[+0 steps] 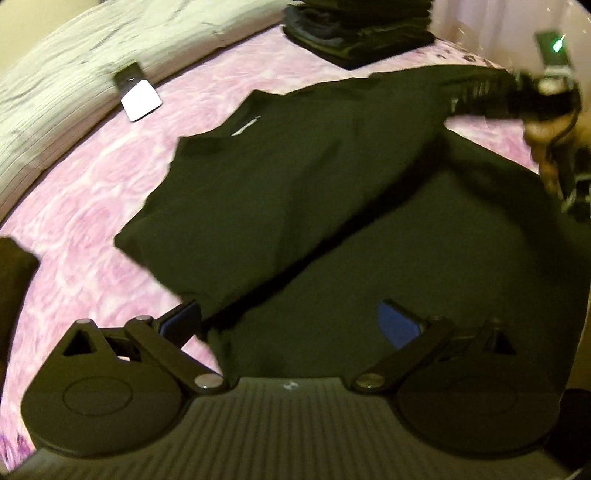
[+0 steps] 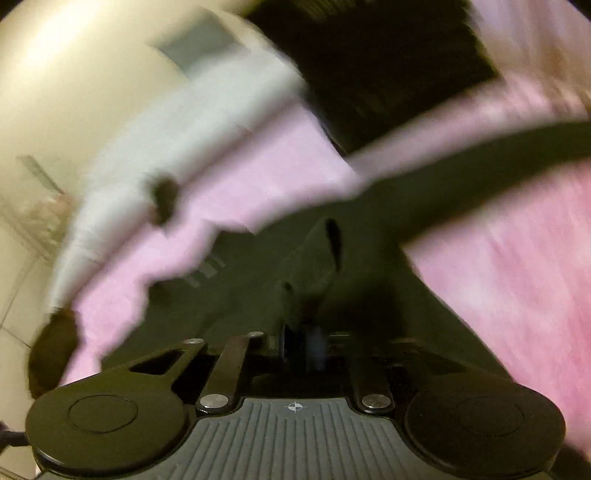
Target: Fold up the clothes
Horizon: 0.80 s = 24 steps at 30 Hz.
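Shirt (image 1: 295,184) on bedspread (image 1: 74,229), folded stack (image 1: 354,33) beyond

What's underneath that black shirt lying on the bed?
A pink patterned bedspread shows all round the black shirt and runs under it. Whatever else lies beneath the cloth is covered, so I cannot tell.
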Each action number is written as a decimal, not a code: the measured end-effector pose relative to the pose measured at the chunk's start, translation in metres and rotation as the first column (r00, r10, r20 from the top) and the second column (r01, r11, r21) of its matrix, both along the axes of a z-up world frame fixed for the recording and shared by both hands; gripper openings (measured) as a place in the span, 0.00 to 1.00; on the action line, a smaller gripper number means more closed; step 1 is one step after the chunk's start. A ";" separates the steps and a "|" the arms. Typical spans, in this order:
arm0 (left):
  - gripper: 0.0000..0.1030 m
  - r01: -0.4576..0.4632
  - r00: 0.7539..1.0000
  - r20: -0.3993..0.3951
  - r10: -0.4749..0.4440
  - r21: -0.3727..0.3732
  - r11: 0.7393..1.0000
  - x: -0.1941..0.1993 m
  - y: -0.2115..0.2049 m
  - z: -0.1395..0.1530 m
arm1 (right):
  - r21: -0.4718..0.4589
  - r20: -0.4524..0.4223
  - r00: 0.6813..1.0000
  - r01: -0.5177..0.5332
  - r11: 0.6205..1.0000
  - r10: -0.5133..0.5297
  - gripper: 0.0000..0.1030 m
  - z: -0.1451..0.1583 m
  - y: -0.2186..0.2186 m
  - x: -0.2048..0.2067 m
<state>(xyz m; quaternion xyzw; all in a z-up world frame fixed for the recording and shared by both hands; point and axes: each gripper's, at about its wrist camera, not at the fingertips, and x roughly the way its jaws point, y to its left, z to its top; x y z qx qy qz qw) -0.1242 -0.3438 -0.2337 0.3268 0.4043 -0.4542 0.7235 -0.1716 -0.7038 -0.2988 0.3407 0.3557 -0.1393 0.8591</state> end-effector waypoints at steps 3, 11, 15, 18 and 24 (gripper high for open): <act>0.98 0.047 0.999 0.002 -0.047 0.011 0.999 -0.002 -0.026 -0.005 | 0.029 -0.018 0.994 0.104 0.994 -0.103 0.66 -0.009 -0.024 -0.022; 0.98 0.186 0.982 -0.008 -0.186 0.005 0.982 -0.015 -0.129 -0.035 | 0.036 -0.024 0.963 0.270 0.962 -0.270 0.66 0.001 -0.127 -0.073; 0.98 0.251 0.968 -0.013 -0.251 -0.009 0.968 -0.030 -0.175 -0.045 | 0.025 0.008 0.926 0.376 0.926 -0.377 0.66 0.004 -0.209 -0.084; 0.98 0.282 0.959 -0.019 -0.282 -0.019 0.959 -0.041 -0.204 -0.050 | 0.057 0.002 0.876 0.481 0.875 -0.481 0.66 -0.006 -0.265 -0.088; 0.98 0.285 0.958 -0.017 -0.285 -0.006 0.959 -0.046 -0.226 -0.057 | 0.200 0.058 0.783 0.598 0.776 -0.619 0.59 -0.023 -0.334 -0.100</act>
